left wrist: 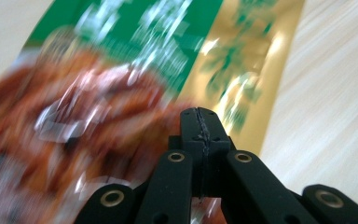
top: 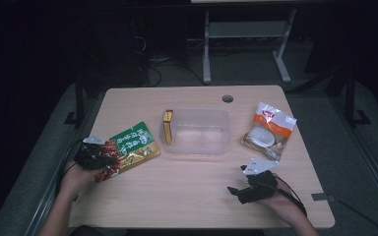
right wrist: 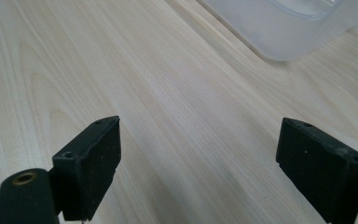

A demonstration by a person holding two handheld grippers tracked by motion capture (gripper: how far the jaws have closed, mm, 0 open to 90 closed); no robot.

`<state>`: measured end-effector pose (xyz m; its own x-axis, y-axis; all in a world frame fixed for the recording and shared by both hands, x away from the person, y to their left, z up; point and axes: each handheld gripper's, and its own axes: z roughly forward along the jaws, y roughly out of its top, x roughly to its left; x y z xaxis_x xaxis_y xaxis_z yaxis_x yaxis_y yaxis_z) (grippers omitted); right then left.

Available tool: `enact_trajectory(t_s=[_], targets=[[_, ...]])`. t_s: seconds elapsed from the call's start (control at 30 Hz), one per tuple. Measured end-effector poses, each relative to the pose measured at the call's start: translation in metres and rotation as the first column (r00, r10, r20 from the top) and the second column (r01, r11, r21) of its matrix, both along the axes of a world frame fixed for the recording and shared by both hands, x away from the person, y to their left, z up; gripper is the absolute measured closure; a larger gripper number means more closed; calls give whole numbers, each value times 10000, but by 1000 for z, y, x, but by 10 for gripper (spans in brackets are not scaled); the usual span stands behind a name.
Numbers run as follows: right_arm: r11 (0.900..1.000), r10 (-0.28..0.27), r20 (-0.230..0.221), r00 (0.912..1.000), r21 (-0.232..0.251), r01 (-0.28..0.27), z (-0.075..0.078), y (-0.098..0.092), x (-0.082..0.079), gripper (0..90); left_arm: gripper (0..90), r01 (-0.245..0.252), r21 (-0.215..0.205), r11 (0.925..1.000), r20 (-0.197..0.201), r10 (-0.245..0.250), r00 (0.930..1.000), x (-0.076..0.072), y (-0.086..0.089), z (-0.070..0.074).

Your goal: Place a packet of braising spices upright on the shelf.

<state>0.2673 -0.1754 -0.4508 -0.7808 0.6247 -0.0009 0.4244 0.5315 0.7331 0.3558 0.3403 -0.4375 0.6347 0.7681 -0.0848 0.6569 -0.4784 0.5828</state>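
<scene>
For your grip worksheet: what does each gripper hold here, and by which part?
The left gripper is shut on the green snack bag, at its near red end. The right gripper is open, holding nothing.

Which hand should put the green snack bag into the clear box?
Left. The left gripper is already shut on the green snack bag, just beside the clear box. The right gripper is open and empty, over bare table.

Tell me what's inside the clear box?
The clear box looks empty: only pale table shows through its bottom. A yellow pack stands outside, against its left wall. Glare blurs the far corners.
</scene>
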Motion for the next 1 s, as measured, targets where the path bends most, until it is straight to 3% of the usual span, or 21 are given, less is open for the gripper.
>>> enact_trajectory(t_s=[0.1,0.2,0.23,0.3,0.4,0.43,0.57,0.63,0.83,1.0], targets=[[10000,47,12,10000,-5,-47,0,1,1,136,900,23,-263,9997,600,-7,9982,11,-23,4],[10000,67,33,10000,-2,-67,0,1,0,136,900,-35,-124,9999,1272,50,9919,30,-48,3],[10000,67,33,10000,-2,-67,0,1,0,136,900,-35,-124,9999,1272,50,9919,30,-48,3],[10000,80,27,10000,17,-80,0,1,1,136,900,0,-125,9999,1478,19,9890,46,-65,-1],[10000,82,5,10000,19,-82,0,0,1,136,900,48,173,9998,1495,-73,9887,61,-80,-8],[10000,99,29,9999,0,-99,0,-1,1,136,900,18,84,10000,1296,-29,9916,71,-89,-15],[10000,93,52,9999,-24,-92,0,-3,0,136,900,-136,144,9998,1202,118,9927,84,-94,-21],[9999,95,60,9999,-41,-95,0,-3,0,135,900,-287,183,9994,1274,262,9915,87,-93,-20],[9999,121,33,9999,-86,-121,0,-1,0,136,900,-204,-548,9983,815,248,9964,90,-91,-26],[9998,156,77,9998,-126,-155,0,-1,0,136,900,7,-456,9990,694,25,9976,89,-91,-24]])
